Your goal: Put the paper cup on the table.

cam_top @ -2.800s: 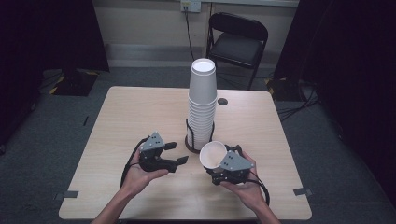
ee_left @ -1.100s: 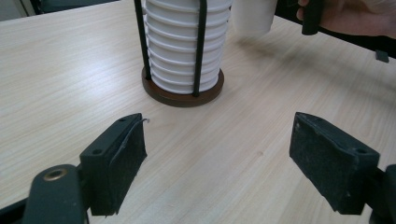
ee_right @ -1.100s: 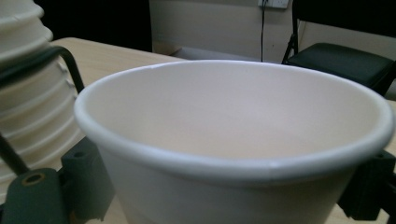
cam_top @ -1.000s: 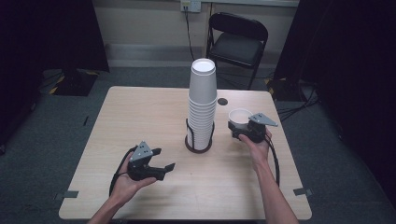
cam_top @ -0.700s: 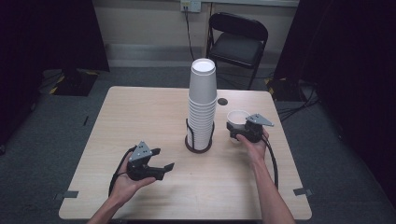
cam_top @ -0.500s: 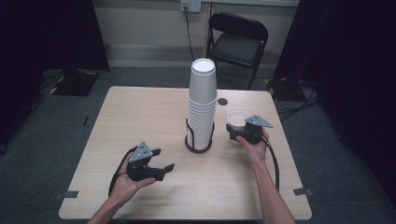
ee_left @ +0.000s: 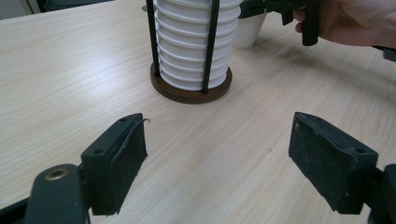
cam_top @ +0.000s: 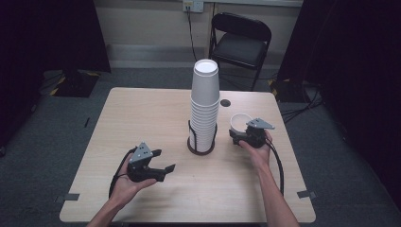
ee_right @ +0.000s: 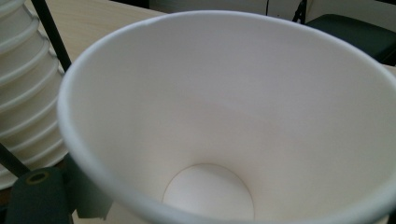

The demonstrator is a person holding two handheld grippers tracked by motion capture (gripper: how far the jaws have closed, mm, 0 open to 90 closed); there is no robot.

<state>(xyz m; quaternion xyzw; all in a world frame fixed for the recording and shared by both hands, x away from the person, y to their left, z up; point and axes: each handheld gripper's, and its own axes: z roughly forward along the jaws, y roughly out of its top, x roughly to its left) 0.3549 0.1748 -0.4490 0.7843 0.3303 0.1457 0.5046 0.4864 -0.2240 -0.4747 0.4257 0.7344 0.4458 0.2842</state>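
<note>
High view: table | cup stack held in rack at centre | single paper cup upright right of stack, light, thin-walled, easily crushed, best pinched gently at rim wall | right gripper clasped on cup, jaws just closing | left gripper spread wide, nothing held.

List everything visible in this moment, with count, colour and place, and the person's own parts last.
Table: one, light wood, centre.
Cup stack: one, white, upside down in the holder at table centre.
Cup holder: one, brown base with black rods, around the stack.
Single cup: one, white, mouth up, right of the stack, between the right jaws.
Folding chair: one, black, behind the table.
Wall socket: one, on the wall.
Left hand-held gripper: black, open, empty, near left.
Right hand-held gripper: black, at the single cup.
</note>
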